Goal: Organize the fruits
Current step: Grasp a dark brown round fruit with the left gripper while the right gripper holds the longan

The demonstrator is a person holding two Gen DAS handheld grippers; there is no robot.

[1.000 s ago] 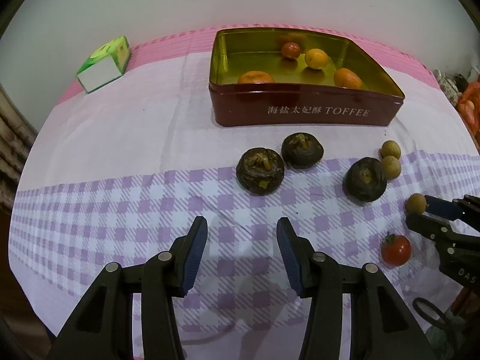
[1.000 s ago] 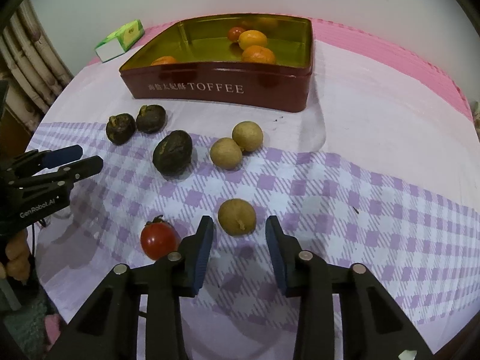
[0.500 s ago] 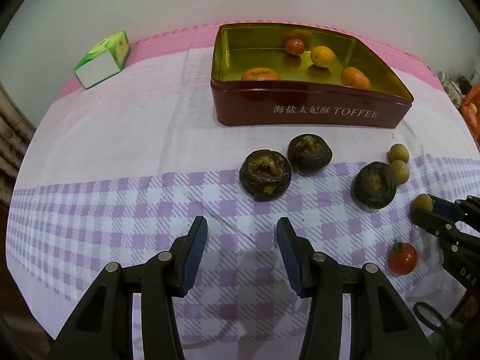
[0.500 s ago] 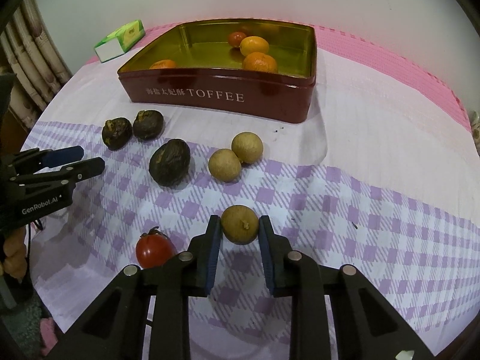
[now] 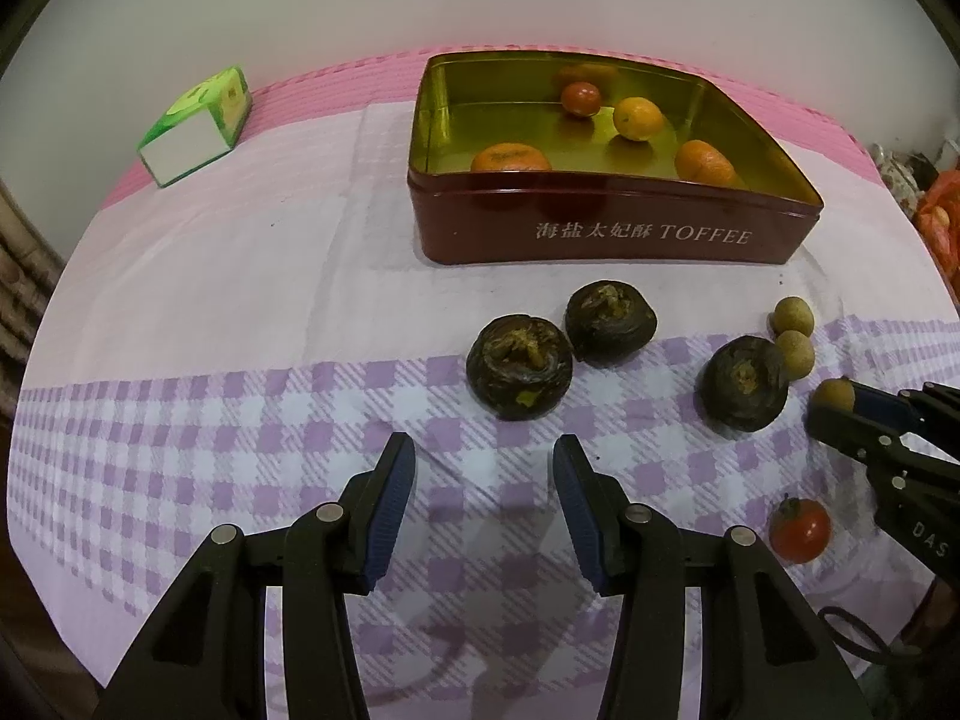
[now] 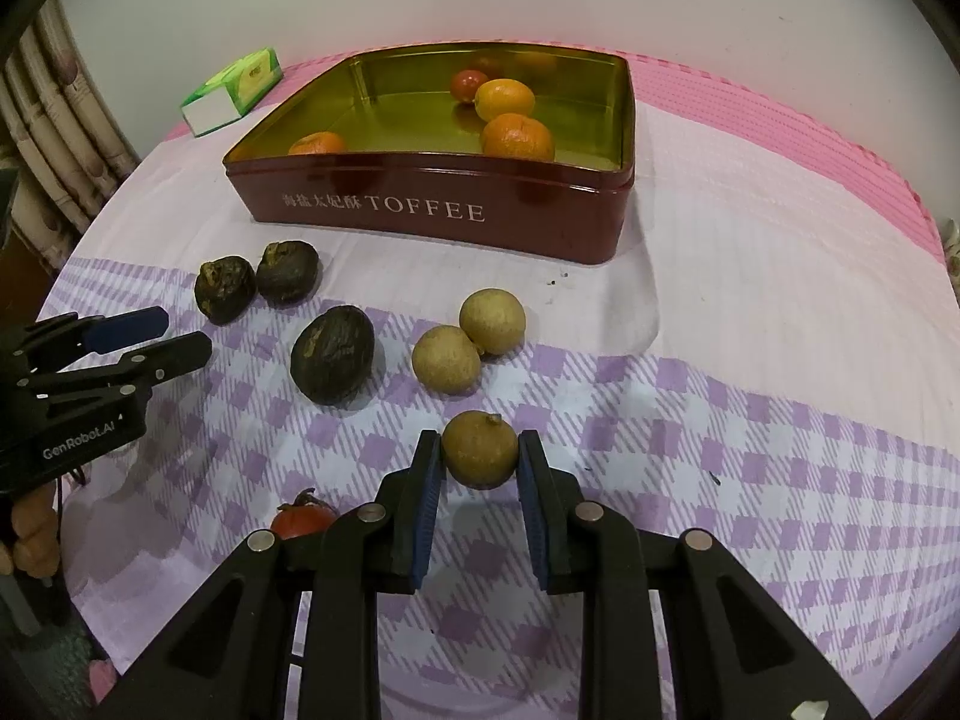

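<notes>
My right gripper (image 6: 480, 450) is shut on a tan longan (image 6: 480, 449), its blue pads pressing both sides; the same longan (image 5: 834, 396) shows at its tip in the left wrist view. Two more longans (image 6: 447, 359) (image 6: 493, 321) lie just beyond. Three dark water chestnuts (image 6: 333, 354) (image 6: 287, 272) (image 6: 223, 289) sit to the left. A cherry tomato (image 6: 300, 519) lies beside the right gripper's left finger. The red TOFFEE tin (image 6: 432, 210) holds oranges (image 6: 517, 137) and a tomato. My left gripper (image 5: 483, 468) stands open over bare cloth, short of the nearest chestnut (image 5: 519, 367).
A green and white carton (image 5: 195, 126) lies at the back left of the table. The checked purple and white cloth (image 5: 210, 450) covers the front; pink cloth edges the back. A person's fingers (image 6: 30, 534) hold the left gripper's handle. Orange bags (image 5: 942, 222) sit off the right edge.
The right gripper moved forward around the near longan and closed on it. The left gripper stayed open and hardly moved.
</notes>
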